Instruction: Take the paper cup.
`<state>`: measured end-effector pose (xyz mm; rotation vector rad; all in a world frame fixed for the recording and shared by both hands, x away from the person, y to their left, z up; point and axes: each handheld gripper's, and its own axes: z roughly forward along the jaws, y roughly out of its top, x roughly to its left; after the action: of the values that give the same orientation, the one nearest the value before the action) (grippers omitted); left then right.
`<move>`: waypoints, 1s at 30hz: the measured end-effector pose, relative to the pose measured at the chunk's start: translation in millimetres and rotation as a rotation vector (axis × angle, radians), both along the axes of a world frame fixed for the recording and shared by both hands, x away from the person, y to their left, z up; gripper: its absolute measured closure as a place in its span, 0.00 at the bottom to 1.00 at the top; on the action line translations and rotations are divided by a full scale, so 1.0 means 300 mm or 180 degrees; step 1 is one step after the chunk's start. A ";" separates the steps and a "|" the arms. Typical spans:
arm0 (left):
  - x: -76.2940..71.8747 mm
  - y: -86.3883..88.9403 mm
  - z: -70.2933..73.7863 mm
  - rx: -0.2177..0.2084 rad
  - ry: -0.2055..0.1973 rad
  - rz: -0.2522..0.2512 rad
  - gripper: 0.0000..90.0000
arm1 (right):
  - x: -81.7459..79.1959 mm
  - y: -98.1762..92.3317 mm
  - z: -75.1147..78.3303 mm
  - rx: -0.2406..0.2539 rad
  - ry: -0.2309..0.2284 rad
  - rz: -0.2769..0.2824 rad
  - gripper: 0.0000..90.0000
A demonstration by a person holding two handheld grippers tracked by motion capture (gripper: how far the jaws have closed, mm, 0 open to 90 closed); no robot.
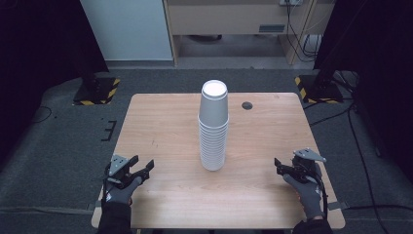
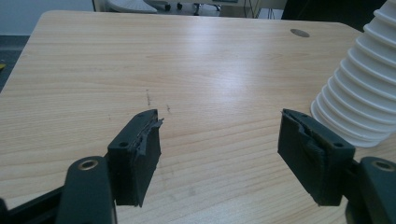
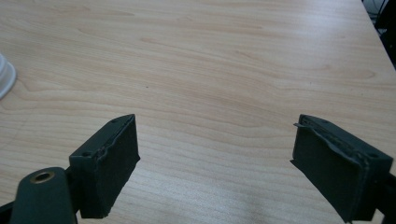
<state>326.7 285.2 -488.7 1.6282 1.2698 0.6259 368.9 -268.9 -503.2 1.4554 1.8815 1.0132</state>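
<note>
A tall stack of white paper cups [image 1: 213, 126], nested upside down, stands in the middle of the wooden table [image 1: 165, 117]. My left gripper [image 1: 142, 168] rests near the table's front left edge, open, with nothing between its jaws; the cup stack [image 2: 359, 93] rises at the right of the left gripper view. Near the front right edge my right gripper [image 1: 279, 165] is open too, with bare wood between its pads [image 3: 109, 163]. A sliver of the stack's bottom rim [image 3: 5, 80] shows at the left edge of the right gripper view. Both grippers [image 2: 219, 144] [image 3: 217, 165] are well apart from the stack.
A dark round cable hole [image 1: 247, 105] sits in the table behind the stack, to the right. Black stands with yellow-striped bases [image 1: 97, 90] [image 1: 319, 90] flank the table's far corners. Cables [image 1: 360, 161] run over the grey floor on the right.
</note>
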 end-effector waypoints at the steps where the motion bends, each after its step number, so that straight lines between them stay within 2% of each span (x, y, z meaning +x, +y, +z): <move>1: 0.001 0.000 0.000 -0.0005 -0.0006 -0.0010 0.32 | -0.003 0.000 0.005 0.0016 -0.0016 0.0027 0.16; 7: 0.001 -0.002 -0.004 -0.0010 0.0023 0.0015 0.31 | -0.017 0.006 0.036 0.0099 -0.0098 0.0110 0.16; 10: 0.001 -0.008 -0.002 0.0039 0.0021 -0.0007 0.32 | -0.024 0.009 0.052 0.0118 -0.0154 0.0149 0.16; 17: 0.001 -0.026 -0.002 0.0048 0.0006 -0.0060 0.32 | -0.043 0.013 0.094 0.0234 -0.0302 0.0196 0.16; 30: 0.001 -0.035 0.000 0.0063 -0.0006 -0.0096 0.31 | -0.056 0.036 0.153 0.0286 -0.0479 0.0341 0.16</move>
<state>327.1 274.7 -488.8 1.6597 1.2391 0.6232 352.0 -258.2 -457.4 1.2997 1.8423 1.2369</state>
